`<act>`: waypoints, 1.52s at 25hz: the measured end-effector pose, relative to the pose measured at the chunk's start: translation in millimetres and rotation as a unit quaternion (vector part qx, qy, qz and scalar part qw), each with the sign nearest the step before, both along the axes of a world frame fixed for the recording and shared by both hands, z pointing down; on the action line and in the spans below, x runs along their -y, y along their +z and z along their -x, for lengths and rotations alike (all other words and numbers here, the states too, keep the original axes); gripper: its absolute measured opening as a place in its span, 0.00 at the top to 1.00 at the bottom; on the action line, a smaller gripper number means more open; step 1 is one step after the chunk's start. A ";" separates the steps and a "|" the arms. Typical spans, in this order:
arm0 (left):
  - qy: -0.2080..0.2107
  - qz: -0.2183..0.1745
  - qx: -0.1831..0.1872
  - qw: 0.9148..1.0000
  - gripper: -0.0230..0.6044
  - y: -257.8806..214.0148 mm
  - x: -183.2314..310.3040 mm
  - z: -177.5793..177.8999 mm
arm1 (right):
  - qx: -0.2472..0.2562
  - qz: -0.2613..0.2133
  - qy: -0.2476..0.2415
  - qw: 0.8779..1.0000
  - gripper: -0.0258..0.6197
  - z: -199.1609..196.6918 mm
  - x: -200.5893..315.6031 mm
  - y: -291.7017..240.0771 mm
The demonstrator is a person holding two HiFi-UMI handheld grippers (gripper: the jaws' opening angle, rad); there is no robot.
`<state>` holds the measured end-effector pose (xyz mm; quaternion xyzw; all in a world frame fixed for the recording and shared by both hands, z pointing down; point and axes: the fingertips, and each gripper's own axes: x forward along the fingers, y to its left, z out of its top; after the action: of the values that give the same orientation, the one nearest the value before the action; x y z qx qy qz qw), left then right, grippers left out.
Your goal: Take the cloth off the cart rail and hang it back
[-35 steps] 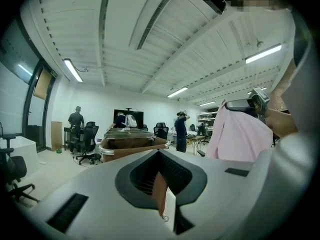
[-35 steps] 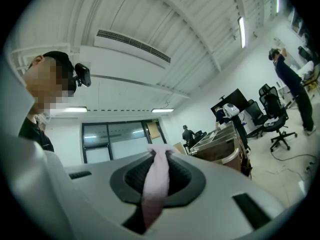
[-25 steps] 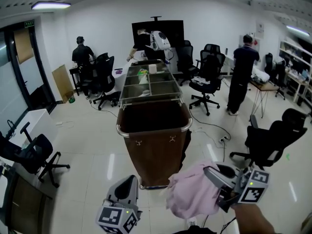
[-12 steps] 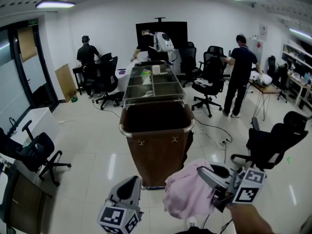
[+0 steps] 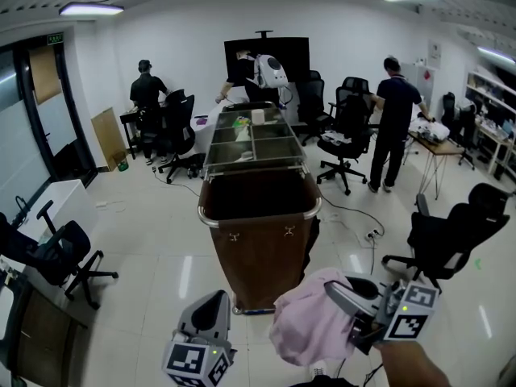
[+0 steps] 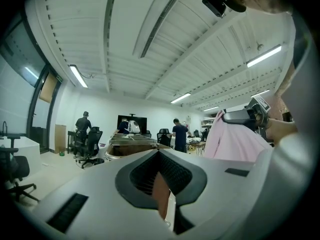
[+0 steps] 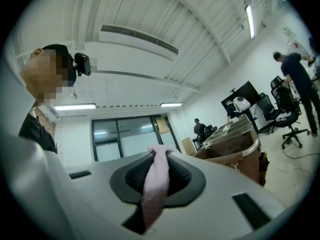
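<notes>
The pink cloth (image 5: 310,326) hangs bunched from my right gripper (image 5: 348,306), which is shut on it, low in the head view and to the right of the cart's near end. In the right gripper view a fold of the pink cloth (image 7: 154,181) is pinched between the jaws. The cart (image 5: 258,240) carries a brown bag with a metal rail (image 5: 260,220) round its top; the rail is bare. My left gripper (image 5: 211,311) hovers below the cart's near end, shut and empty. The left gripper view shows the cloth (image 6: 235,144) off to the right.
Black office chairs stand at the left (image 5: 60,256) and the right (image 5: 447,236). A cable and power strip (image 5: 369,233) lie on the floor to the right of the cart. People work at desks at the back (image 5: 149,95), and one stands at the right (image 5: 390,123).
My right gripper and the cloth have drifted slightly left and down. The standing person at the right has stepped a little farther away. The left gripper has barely moved.
</notes>
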<state>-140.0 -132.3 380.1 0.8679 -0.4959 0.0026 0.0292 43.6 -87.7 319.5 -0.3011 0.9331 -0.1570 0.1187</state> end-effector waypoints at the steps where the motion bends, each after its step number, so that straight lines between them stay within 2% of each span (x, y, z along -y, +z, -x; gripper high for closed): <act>1: 0.000 0.000 0.000 1.000 0.96 0.5 -0.3 0.1 | 0.001 0.000 0.000 1.000 0.88 0.3 -0.5 -0.5; 13: -0.003 0.001 0.014 1.000 0.96 1.4 0.4 7.9 | 0.003 -0.007 -0.014 1.000 0.88 16.4 9.5 -10.7; 20: -0.030 -0.004 0.029 0.999 0.96 7.1 18.6 18.8 | 0.064 -0.014 -0.039 0.997 0.88 14.1 55.3 -71.2; 24: -0.045 -0.006 0.041 0.998 0.96 8.1 38.6 22.6 | 0.070 -0.044 -0.037 0.996 0.88 9.0 101.8 -118.3; 26: -0.053 -0.003 0.036 0.998 0.96 7.4 51.1 24.8 | 0.059 -0.066 -0.034 0.996 0.88 9.8 131.0 -141.5; 29: -0.070 0.000 0.021 0.997 0.96 4.2 76.0 28.8 | 0.069 -0.075 -0.032 0.994 0.88 12.8 183.2 -166.3; 34: -0.102 -0.008 0.036 0.994 0.96 4.1 108.2 30.9 | 0.101 -0.084 0.011 0.991 0.88 5.3 279.0 -177.3; 38: -0.121 -0.001 0.038 0.992 0.96 7.8 119.6 26.4 | 0.085 -0.078 0.059 0.992 0.88 -4.0 360.1 -156.7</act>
<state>-166.4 -251.9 387.9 0.8007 -0.5982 0.0314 0.0098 47.6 -447.8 162.8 -0.3309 0.9095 -0.1019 0.2300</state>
